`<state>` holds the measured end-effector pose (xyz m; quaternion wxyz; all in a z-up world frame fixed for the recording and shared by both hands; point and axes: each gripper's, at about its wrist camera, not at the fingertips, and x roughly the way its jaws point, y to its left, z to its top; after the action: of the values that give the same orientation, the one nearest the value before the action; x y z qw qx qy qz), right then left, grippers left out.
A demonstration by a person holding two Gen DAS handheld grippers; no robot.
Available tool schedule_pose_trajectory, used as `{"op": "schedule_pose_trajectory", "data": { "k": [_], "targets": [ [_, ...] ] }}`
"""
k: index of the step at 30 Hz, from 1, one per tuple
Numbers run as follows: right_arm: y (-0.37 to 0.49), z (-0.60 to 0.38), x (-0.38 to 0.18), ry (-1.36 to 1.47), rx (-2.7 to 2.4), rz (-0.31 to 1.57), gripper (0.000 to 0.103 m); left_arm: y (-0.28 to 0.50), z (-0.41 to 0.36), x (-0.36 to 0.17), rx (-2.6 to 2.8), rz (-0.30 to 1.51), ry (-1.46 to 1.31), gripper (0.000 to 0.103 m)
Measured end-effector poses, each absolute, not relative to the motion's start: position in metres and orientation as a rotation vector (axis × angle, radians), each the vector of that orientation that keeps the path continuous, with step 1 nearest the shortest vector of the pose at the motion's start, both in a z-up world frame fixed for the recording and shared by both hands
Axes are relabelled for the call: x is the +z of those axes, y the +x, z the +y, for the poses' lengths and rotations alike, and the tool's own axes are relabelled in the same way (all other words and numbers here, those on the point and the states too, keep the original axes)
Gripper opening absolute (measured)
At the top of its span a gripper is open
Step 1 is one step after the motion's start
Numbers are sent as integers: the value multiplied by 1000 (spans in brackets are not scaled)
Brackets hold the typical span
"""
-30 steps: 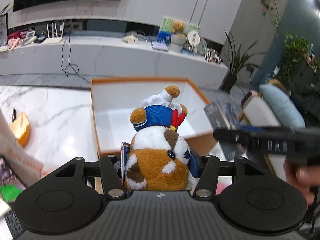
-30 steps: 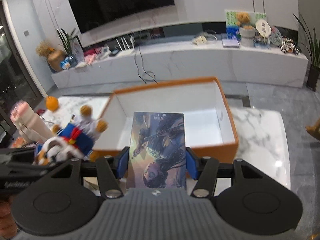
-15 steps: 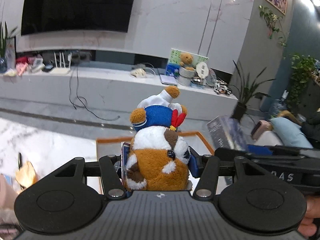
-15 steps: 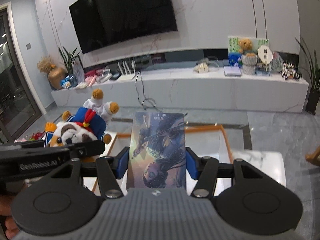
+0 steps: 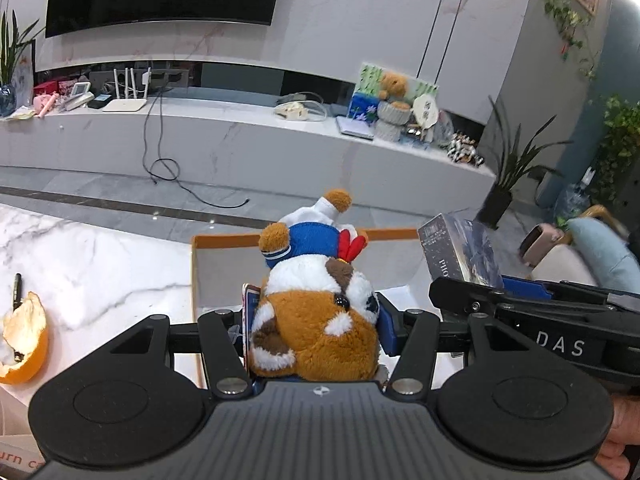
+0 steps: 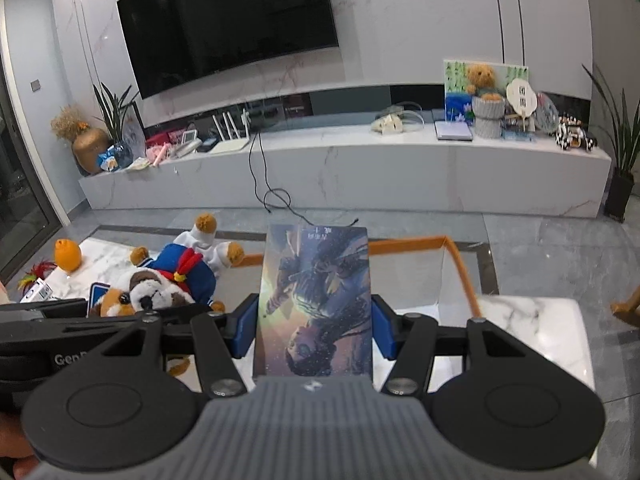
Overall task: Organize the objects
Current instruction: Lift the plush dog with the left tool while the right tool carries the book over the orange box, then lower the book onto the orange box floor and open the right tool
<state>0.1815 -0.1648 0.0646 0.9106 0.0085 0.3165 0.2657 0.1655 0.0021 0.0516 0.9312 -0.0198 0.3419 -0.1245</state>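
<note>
The left claw (image 5: 316, 332) is closed part-way on a stuffed dog (image 5: 316, 320), its blue pads pressing the brown-and-white plush from both sides. The toy hangs head down toward the camera, with its blue sailor jacket and white legs pointing away. The claw tilts downward over the near edge of an orange box (image 5: 224, 238) with a white inside, which sits on the marble desk (image 5: 88, 256).

The right claw (image 6: 314, 320) grips a book (image 6: 316, 300) by its two long edges, the pads tight against the cover. The book stands up along the fingers with its illustrated cover facing the camera, the picture upside down. This claw also slants down, with the book held above the box's near side; the box's orange rim (image 6: 452, 248) shows past the book.

The two claws are side by side, close together; from the left one the book (image 5: 460, 252) shows just to the right, and from the right one the dog (image 6: 160, 284) shows just to the left. A hand (image 5: 620, 448) grips the handle of the right claw at the frame's edge.

On the desk to the left lie an orange peel (image 5: 26, 344) and a pen (image 5: 17, 292).
</note>
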Motion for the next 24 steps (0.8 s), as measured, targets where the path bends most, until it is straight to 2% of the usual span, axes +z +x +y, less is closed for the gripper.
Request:
{"op": "schedule_pose_trajectory", "data": {
  "k": [24],
  "targets": [
    [208,-150,-19,-67,492,838,59,177,-34,-3,-154,857,292,63]
  ]
}}
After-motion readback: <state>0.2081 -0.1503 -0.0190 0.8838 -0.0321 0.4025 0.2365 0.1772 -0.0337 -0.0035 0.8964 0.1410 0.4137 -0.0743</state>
